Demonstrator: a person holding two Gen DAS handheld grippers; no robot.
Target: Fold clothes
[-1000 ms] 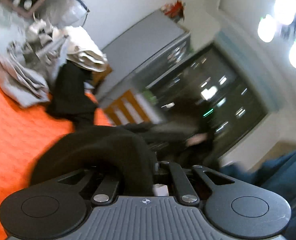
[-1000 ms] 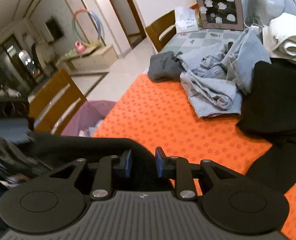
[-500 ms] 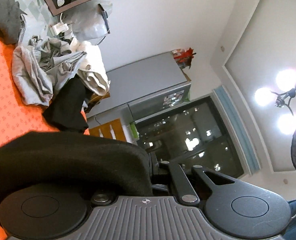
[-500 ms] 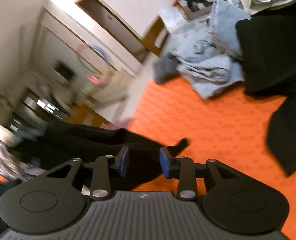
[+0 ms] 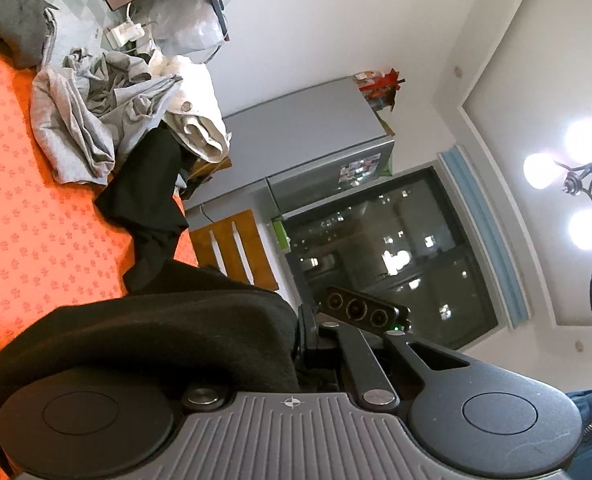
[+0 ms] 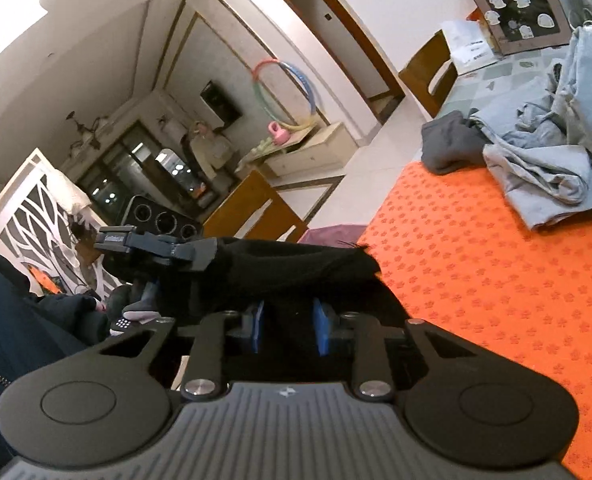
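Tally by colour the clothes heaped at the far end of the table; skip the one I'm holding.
Light grey heap: 1
Dark grey garment: 1
Cream garment: 1
Black garment: 1
Total: 4, held black cloth left out.

The right tongs [image 6: 287, 326] hold a black garment [image 6: 296, 268] over the orange tablecloth [image 6: 496, 280].

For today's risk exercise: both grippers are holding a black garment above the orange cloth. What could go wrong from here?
1. The black garment drapes over the left gripper, hiding its jaws; the grip may be partial and slip.
2. Lowered carelessly, it could land on the grey clothes pile instead of the orange cloth.
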